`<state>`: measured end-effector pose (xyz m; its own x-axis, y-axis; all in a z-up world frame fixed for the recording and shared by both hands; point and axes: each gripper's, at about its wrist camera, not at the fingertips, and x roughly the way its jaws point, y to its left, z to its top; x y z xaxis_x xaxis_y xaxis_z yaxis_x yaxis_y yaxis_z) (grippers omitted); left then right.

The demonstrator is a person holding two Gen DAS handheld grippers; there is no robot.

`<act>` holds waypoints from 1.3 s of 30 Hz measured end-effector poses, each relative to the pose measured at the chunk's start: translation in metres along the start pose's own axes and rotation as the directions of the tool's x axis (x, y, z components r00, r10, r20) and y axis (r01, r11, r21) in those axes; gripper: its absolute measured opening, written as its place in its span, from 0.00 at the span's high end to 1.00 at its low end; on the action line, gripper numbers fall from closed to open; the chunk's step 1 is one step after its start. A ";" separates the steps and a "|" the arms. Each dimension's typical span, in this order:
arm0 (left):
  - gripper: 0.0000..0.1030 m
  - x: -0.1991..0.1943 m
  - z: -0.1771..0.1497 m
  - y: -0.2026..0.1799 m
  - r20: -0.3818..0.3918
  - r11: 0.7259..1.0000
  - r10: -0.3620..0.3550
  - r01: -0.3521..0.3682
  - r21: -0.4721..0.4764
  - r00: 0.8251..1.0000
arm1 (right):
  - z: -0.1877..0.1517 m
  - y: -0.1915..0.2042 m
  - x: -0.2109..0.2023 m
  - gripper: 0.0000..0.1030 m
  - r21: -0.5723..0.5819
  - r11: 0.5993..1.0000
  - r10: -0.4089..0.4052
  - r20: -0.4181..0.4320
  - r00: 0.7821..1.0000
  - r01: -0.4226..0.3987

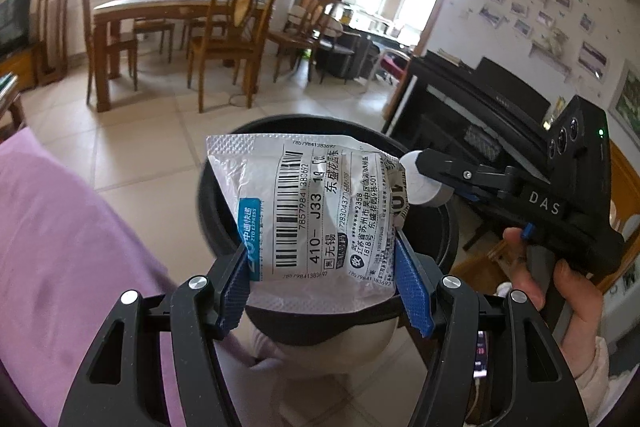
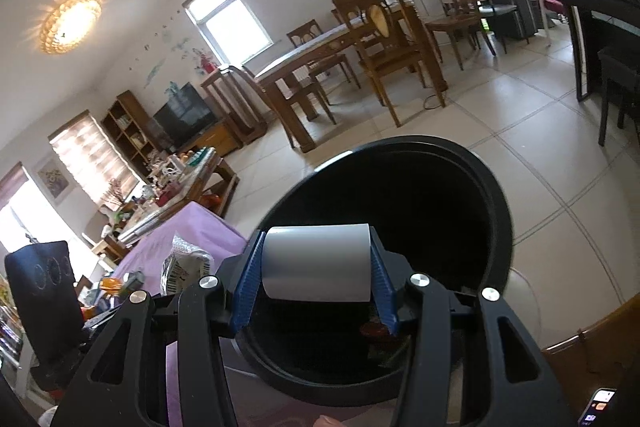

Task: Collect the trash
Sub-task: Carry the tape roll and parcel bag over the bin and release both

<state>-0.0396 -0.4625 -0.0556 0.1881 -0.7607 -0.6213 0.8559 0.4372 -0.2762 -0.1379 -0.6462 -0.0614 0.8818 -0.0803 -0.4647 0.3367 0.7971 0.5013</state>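
Left gripper (image 1: 320, 291): its blue fingers (image 1: 236, 287) are clamped on the two lower edges of a crumpled courier bag (image 1: 316, 211), which stands up between them with its long axis running toward 12 o'clock.

Right gripper (image 2: 316, 287): its fingers (image 2: 250, 287) are clamped on the two ends of a white paper roll (image 2: 316, 261), whose long axis lies crosswise, from 9 to 3 o'clock.

Where the trash sits: both pieces are held in the air, neither yet inside the bin (image 2: 496, 211).

Bin from the left gripper: the black rim (image 1: 448, 227) circles behind and under the bag, its mouth at 12 o'clock just past the fingers.

Bin from the right gripper: the dark mouth opens directly beyond and below the roll, from 12 to 2 o'clock.

Nearer hand: I judge the right one closer to a clean drop, since the roll hangs over the middle of the opening; in the left view the right gripper (image 1: 416, 183) comes in from 3 o'clock, its roll (image 1: 420, 183) touching or just beside the bag's upper corner.

Farther off: purple cloth (image 1: 60, 247) at 9 o'clock, tiled floor (image 1: 140, 147), then dining table (image 1: 152, 7) and chairs at 11 o'clock.
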 end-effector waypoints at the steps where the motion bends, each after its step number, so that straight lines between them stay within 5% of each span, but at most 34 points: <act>1: 0.38 0.006 0.001 -0.002 -0.005 1.000 0.001 -0.001 0.007 1.000 | -0.003 0.000 -0.002 0.53 -0.007 1.000 -0.012 0.002 1.000 0.012; 25: 0.37 0.049 0.006 -0.019 -0.076 0.997 -0.012 0.018 0.081 0.997 | -0.010 -0.024 -0.003 0.52 0.000 0.996 -0.087 0.018 0.996 0.087; 29: 0.30 0.051 0.006 -0.022 -0.093 0.996 0.013 -0.005 0.091 0.996 | -0.009 -0.024 -0.003 0.49 0.006 0.997 -0.079 0.012 0.997 0.079; 32: 0.14 0.048 0.007 -0.021 -0.087 0.996 0.030 -0.023 0.084 0.996 | -0.008 -0.022 -0.008 0.33 0.007 0.997 -0.075 0.021 0.997 0.075; 39: 0.13 0.022 0.006 -0.020 -0.053 0.997 0.025 -0.021 0.077 0.998 | -0.006 -0.010 -0.017 0.33 -0.012 0.996 -0.085 0.027 0.996 0.085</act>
<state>-0.0492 -0.4914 -0.0593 0.1837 -0.7230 -0.6660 0.8864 0.4147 -0.2057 -0.1584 -0.6487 -0.0630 0.8587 -0.1636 -0.4857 0.4065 0.7945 0.4511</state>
